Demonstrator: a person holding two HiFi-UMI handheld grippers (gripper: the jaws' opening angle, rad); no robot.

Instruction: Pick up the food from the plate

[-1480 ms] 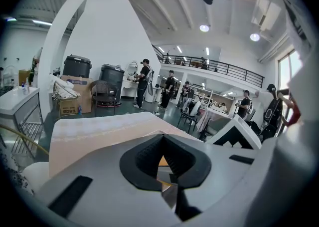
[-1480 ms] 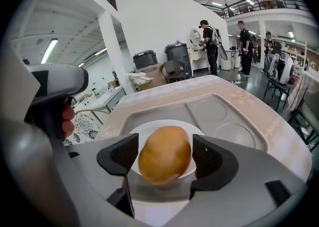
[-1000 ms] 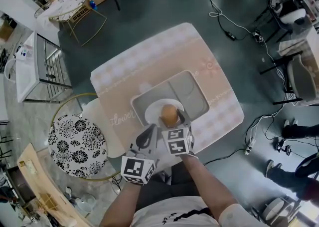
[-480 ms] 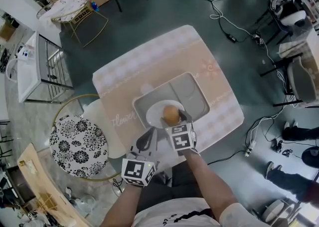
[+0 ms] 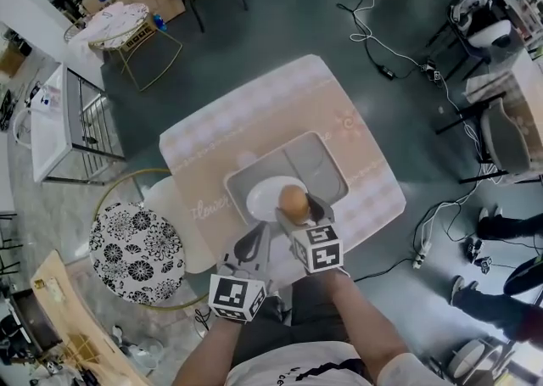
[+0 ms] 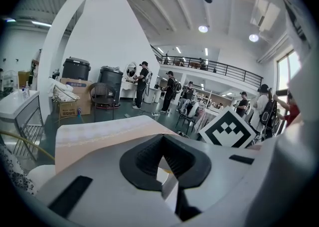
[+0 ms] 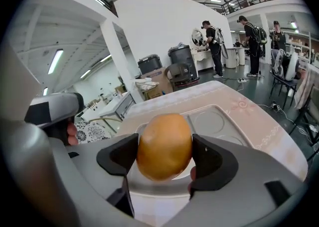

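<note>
A rounded orange-brown piece of food (image 5: 293,200) (image 7: 164,143) is clamped between the two dark pads of my right gripper (image 5: 297,210) (image 7: 164,157), which is shut on it. It hangs just above the near right edge of the white plate (image 5: 265,198) (image 7: 149,186). The plate lies in a grey compartment tray (image 5: 327,165) (image 7: 219,121) on the pink patterned table (image 5: 246,117). My left gripper (image 5: 252,244) (image 6: 162,160) sits at the table's near edge, left of the right one. Its jaws are shut with nothing between them.
A black-and-white floral stool (image 5: 136,253) and a white seat (image 5: 174,210) stand left of the table. Cables (image 5: 373,28) run over the floor beyond it. A wire rack (image 5: 81,113) and boxes stand at the far left, and several people stand in the background.
My right gripper keeps its hold on the food and has shifted slightly toward the plate's right edge. The left gripper has barely moved.
</note>
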